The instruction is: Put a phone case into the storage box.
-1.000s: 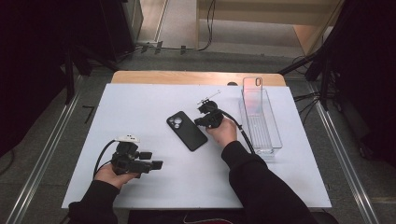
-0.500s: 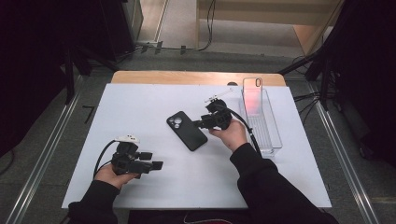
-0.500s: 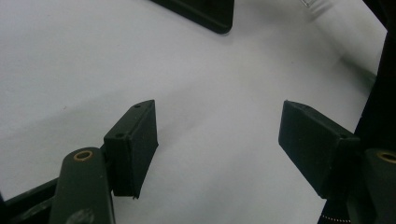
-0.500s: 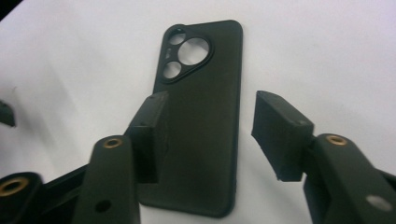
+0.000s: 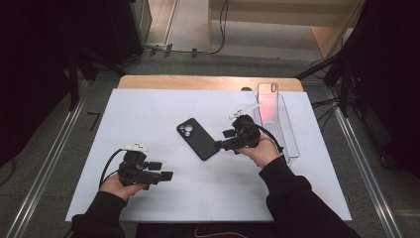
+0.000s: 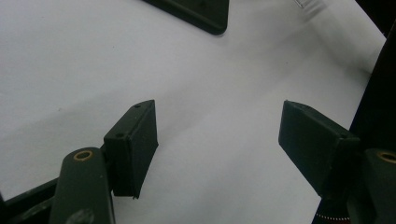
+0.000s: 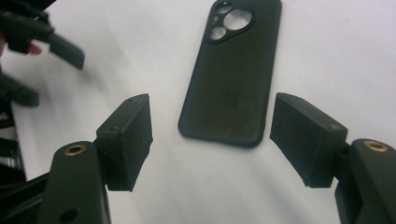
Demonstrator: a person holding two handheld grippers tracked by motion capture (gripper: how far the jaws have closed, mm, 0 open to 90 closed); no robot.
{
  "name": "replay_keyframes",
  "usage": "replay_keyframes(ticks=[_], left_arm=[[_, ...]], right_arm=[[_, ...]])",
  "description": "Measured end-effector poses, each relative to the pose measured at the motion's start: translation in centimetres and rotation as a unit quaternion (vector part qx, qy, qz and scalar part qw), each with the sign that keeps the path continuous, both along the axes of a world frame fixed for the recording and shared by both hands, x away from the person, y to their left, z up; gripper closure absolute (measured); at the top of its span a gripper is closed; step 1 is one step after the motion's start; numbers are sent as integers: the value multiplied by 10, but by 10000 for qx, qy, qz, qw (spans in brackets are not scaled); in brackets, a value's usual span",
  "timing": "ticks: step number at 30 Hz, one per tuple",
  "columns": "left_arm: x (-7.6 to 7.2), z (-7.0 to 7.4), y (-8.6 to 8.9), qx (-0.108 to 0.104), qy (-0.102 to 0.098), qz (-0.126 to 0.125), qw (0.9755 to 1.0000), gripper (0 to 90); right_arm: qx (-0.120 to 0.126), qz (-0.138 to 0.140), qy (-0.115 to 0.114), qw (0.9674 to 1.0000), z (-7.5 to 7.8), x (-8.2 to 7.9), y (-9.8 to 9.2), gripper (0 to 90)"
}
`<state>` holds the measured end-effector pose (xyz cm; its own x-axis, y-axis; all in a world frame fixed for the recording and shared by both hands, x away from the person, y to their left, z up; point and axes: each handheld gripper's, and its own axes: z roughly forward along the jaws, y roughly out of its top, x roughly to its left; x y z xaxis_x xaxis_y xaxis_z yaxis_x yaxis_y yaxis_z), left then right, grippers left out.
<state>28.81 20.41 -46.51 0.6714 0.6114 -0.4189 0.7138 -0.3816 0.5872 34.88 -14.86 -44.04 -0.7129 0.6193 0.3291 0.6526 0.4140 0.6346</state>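
A black phone (image 5: 198,139) lies back up on the white table, camera end away from me. My right gripper (image 5: 220,145) hovers just right of it and points at its near end. In the right gripper view the phone (image 7: 233,74) lies ahead of the pads (image 7: 128,135). The right gripper (image 7: 210,135) is open; its jaws have just been opening, with nothing pressed between them. My left gripper (image 5: 166,173) rests low at the front left, open over bare table. In the left gripper view the left gripper (image 6: 217,140) is empty, and a corner of the phone (image 6: 196,11) shows at the top.
A clear plastic bin (image 5: 292,144) stands at the right of the table, with a pinkish phone case (image 5: 268,101) upright at its far end. The wooden table edge (image 5: 198,82) runs along the back. My left gripper (image 7: 46,42) shows at the upper left of the right gripper view.
My right gripper has drawn back to the right and toward me, rising a little, and its jaws have gone from shut to open. The phone and the left hand have not moved.
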Motion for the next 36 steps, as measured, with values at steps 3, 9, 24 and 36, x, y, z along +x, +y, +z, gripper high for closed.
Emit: replay_keyframes(ticks=[3, 9, 24, 36], left_arm=[[0, 0, -1, 35, 6, -31, 10000, 281], [0, -1, -1, 18, 25, -42, 10000, 281], [-2, 0, -2, -45, 1, -92, 9999, 281], [-5, 2, -3, -222, -95, -197, 9995, 281]], right_arm=[[112, 44, -40, 9999, 2, -9, -7, 275], [-9, 46, -141, 9999, 5, -24, -19, 267], [27, 285, -290, 9992, 0, -56, -47, 264], [-9, 45, -308, 9995, -17, -81, -80, 264]])
